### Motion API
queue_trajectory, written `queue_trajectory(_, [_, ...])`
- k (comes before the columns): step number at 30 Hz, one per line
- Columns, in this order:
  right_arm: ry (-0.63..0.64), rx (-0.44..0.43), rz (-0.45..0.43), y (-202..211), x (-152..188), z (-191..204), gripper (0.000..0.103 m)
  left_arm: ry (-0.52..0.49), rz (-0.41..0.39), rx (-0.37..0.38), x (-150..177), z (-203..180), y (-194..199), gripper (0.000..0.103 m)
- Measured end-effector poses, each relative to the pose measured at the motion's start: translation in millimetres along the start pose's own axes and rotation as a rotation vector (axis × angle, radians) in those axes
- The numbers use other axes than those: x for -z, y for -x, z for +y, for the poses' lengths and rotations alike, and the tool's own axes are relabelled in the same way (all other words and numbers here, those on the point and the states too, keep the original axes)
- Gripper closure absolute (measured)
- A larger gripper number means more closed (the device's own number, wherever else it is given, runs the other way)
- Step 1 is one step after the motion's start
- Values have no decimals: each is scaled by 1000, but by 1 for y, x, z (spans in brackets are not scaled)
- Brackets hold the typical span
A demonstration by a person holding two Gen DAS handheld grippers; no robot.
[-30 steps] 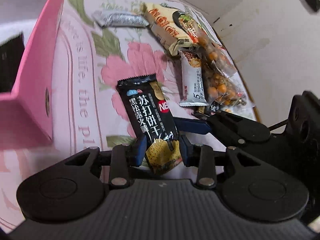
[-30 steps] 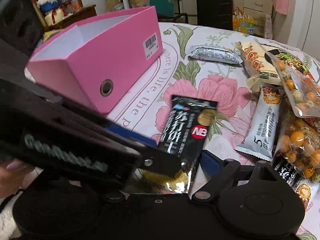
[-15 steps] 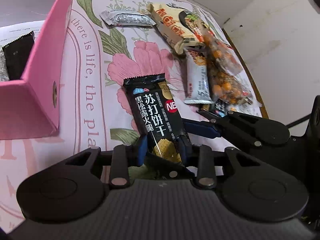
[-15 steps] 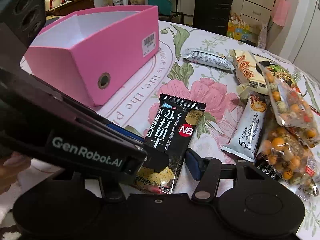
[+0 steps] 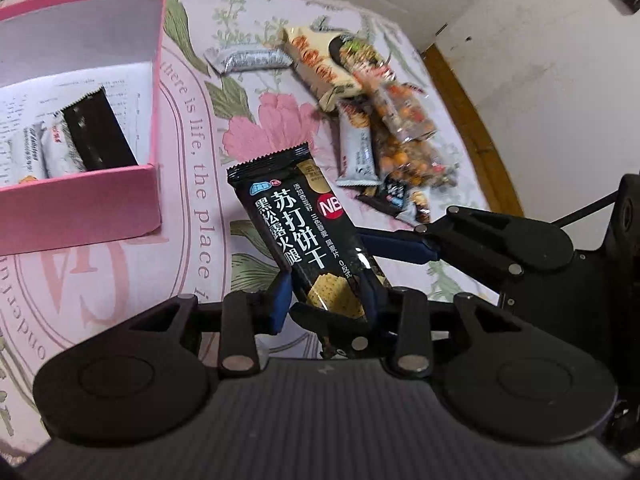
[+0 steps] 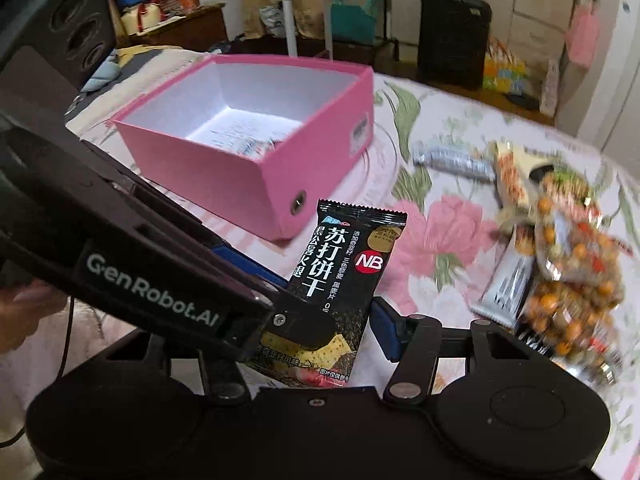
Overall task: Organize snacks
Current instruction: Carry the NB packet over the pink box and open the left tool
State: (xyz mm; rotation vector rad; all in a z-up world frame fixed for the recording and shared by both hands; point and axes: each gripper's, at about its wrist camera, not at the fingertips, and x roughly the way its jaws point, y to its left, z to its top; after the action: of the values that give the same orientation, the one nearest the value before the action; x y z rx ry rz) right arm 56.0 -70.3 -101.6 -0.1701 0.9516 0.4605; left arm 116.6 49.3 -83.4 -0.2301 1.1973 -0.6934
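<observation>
I am gripping the black soda cracker packet (image 5: pixel 306 236) by its lower end with my left gripper (image 5: pixel 326 300), the blue pads (image 5: pixel 280 300) pressing in on both sides of the wrapper. The packet is sticking forward and up from the jaws, lifted off the floral tablecloth (image 5: pixel 192 216), its serrated top edge pointing toward the pink flower print.

My right gripper (image 5: pixel 404 246) is sitting just beside the packet on its right; in the right wrist view its one visible blue pad (image 6: pixel 386 334) is standing apart from the packet's edge, and the other side is hidden behind my left gripper's body, so its jaws are looking spread with nothing held between them.

The pink box (image 5: pixel 80 208) is standing on the table to the left of the packet, near but not touching it. Inside it, a black packet (image 5: pixel 98 136) is leaning beside two white snack bars (image 5: pixel 40 152).

Farther along the table, a silver wrapped snack (image 5: pixel 250 60) is lying near a cream and orange packet (image 5: pixel 320 66). Below those, a white snack bar (image 5: pixel 358 152) is resting against clear bags of mixed nuts (image 5: pixel 404 132), with a small dark packet (image 5: pixel 394 196) at the near edge of that pile.
</observation>
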Motion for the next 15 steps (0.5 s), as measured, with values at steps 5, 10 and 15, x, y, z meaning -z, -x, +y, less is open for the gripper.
queue_trajectory(5, [70,5,-41,18,-19,20,42,21,-67,1,-1,4,39,68])
queue_trajectory(10, [140,-16,-99,27,-56,39,42,39,-166,-58,-11,13,85,68])
queue_trajectory(15, [213,-86,-133,11,-101,54,42,107,-215,-129,-30,46,116,68])
